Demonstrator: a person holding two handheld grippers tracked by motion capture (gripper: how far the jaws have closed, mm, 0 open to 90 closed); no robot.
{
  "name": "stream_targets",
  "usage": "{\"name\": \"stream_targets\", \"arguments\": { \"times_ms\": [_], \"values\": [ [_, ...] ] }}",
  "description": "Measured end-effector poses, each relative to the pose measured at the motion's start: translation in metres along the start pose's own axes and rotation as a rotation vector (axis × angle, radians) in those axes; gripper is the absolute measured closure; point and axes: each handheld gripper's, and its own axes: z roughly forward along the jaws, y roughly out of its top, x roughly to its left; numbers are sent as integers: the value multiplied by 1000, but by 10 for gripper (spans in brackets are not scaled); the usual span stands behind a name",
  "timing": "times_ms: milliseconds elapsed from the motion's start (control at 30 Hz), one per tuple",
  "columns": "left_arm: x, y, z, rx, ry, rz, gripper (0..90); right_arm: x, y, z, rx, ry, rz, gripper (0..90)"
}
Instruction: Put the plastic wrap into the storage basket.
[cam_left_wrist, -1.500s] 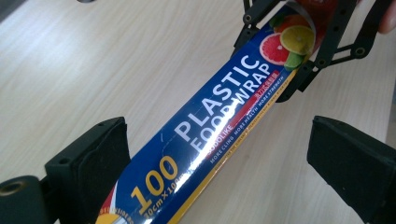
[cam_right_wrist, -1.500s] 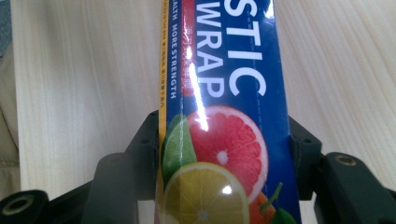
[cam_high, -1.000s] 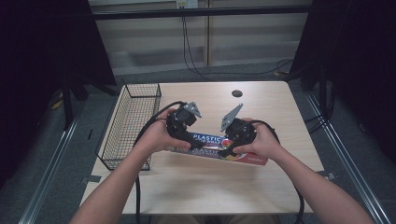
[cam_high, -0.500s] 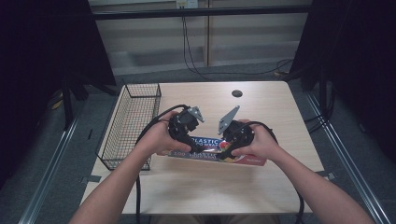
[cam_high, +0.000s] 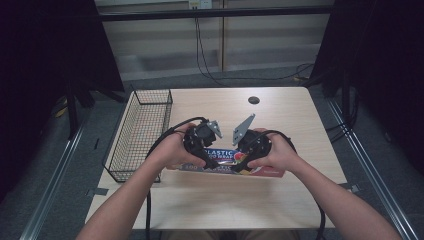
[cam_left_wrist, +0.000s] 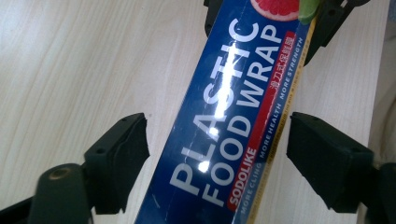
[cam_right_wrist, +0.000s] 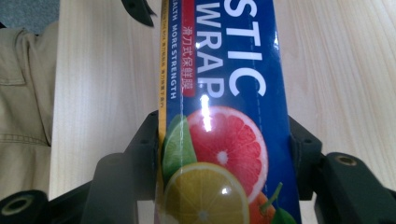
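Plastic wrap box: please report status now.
Right gripper clamped on plastic wrap box. Left gripper jaws just closing, box between, not touching. Wire basket left, apart.

Wire basket sits at left edge of tabletop, walls upright, blocks a low sweep that way. Food wrap box lies crosswise near front edge, betw. both hands. Left gripper: jaws just been closing, box betw. them, gaps left each side, no contact yet. Right gripper tight on box, no slack. Far half of tabletop bare wood; small dark hole near back edge.
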Motion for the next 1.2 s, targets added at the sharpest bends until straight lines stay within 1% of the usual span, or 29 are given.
{"name": "stream_targets", "arguments": {
  "times_ms": [33,100,133,167,200,233,300,333,400,433,467,500,533,567,600,800,833,867,900,933,967,1000,1033,1067,1100,1133,1167,1200],
  "values": [
    [0,0,0,7,-3,9,215,0,0,0,-6,-5,-5,439],
    [-1,1,1,7,-5,4,228,0,0,0,-10,3,-5,439],
    [-1,1,1,12,-2,9,230,1,0,0,-2,1,-1,438],
    [-1,1,1,6,-7,8,233,1,1,-1,6,-2,-2,438],
    [-1,1,1,19,-7,19,237,1,1,-1,9,-3,-7,439],
    [-1,1,1,27,-7,25,243,1,0,-1,11,-1,1,438],
    [-1,1,2,30,-11,37,251,1,0,-1,4,-9,-19,439],
    [-2,1,2,32,-5,38,260,1,0,-2,5,-1,-14,438],
    [-3,1,3,24,-11,32,269,2,0,-2,15,-8,-9,438],
    [-2,1,2,28,-9,50,274,1,-1,-3,15,-2,-8,438],
    [-2,1,2,24,-8,46,277,1,-1,-3,10,-1,-11,439],
    [-2,1,2,17,-9,25,280,1,-1,-3,13,0,-9,438],
    [-2,1,2,25,-11,36,287,1,0,-4,11,-2,-13,439],
    [-2,1,3,28,-12,37,293,1,0,-4,10,1,-16,439],
    [-3,0,3,23,-8,28,291,1,2,-5,8,-6,-28,439],
    [-1,-1,2,44,-7,52,301,0,6,-6,12,-8,-45,440],
    [-2,-1,3,35,0,41,298,1,6,-7,22,-9,-37,439],
    [-2,-1,3,49,-6,51,300,1,6,-6,20,-13,-41,440],
    [-2,-1,4,45,-8,52,307,1,7,-5,21,-4,-37,439],
    [-2,-1,4,57,-6,63,306,1,7,-5,21,-6,-43,440],
    [-3,-1,6,54,-8,64,318,1,8,-3,15,-10,-55,439],
    [-3,0,6,65,-8,70,318,1,8,-3,15,-10,-55,439],
    [-3,0,7,64,-9,67,320,1,8,-3,16,-6,-57,440],
    [-3,0,7,63,-11,77,324,1,8,-2,14,-5,-60,440],
    [-3,0,7,62,-2,92,329,1,8,-3,14,-4,-61,439],
    [-4,0,6,57,3,92,338,0,8,-3,9,-4,-65,439],
    [-4,0,6,50,-1,89,342,0,7,-4,9,-2,-66,439],
    [-5,1,6,60,-10,100,342,0,7,-4,9,-2,-66,439]
  ]
}}
